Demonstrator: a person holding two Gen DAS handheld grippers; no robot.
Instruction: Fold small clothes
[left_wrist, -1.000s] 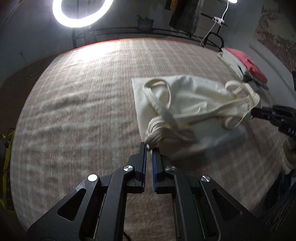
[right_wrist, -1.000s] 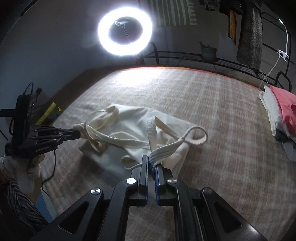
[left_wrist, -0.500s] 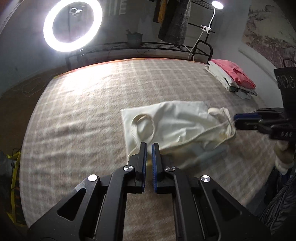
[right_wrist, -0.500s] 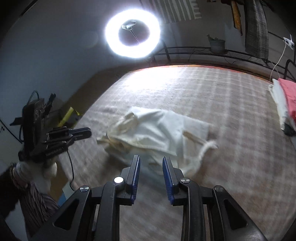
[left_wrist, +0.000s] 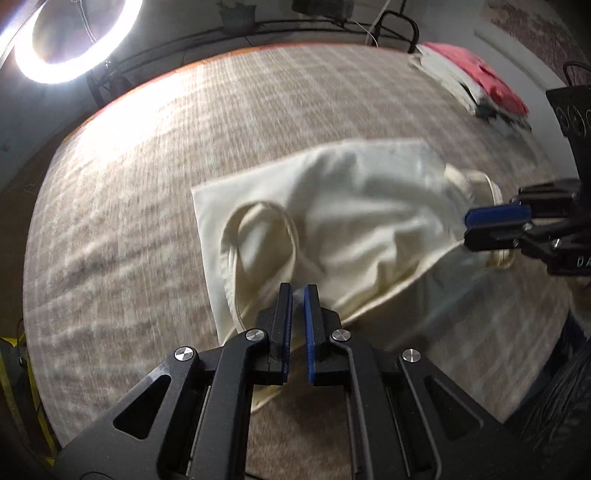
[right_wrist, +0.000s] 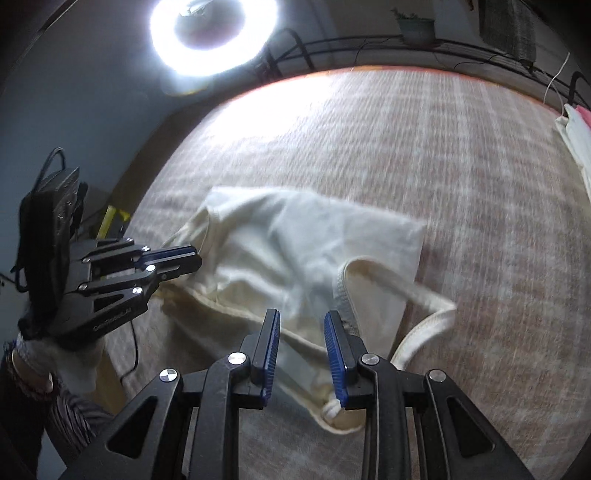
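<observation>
A cream sleeveless top (left_wrist: 354, 206) lies rumpled on the plaid cloth-covered surface (left_wrist: 129, 184), with one strap loop (left_wrist: 258, 236) on top of it. My left gripper (left_wrist: 297, 291) hovers shut over the top's near edge, and no frame shows whether it pinches fabric. From the right wrist camera that gripper (right_wrist: 197, 260) sits at the top's (right_wrist: 295, 243) left corner. My right gripper (right_wrist: 301, 325) stands open just above the hem, nothing pressed between its pads, with a loose strap (right_wrist: 424, 317) to its right. In the left wrist view the right gripper (left_wrist: 466, 227) is at the top's right end.
A stack of folded red and white clothes (left_wrist: 476, 81) lies at the far right edge of the surface. A ring light (right_wrist: 214, 33) and a metal rack with a plant pot (right_wrist: 413, 29) stand behind. A person's sleeve and hand (right_wrist: 48, 369) hold the left gripper.
The right gripper has let go of the strap and opened. The top has dropped and spread flatter on the surface. Both grippers have shifted sideways over it.
</observation>
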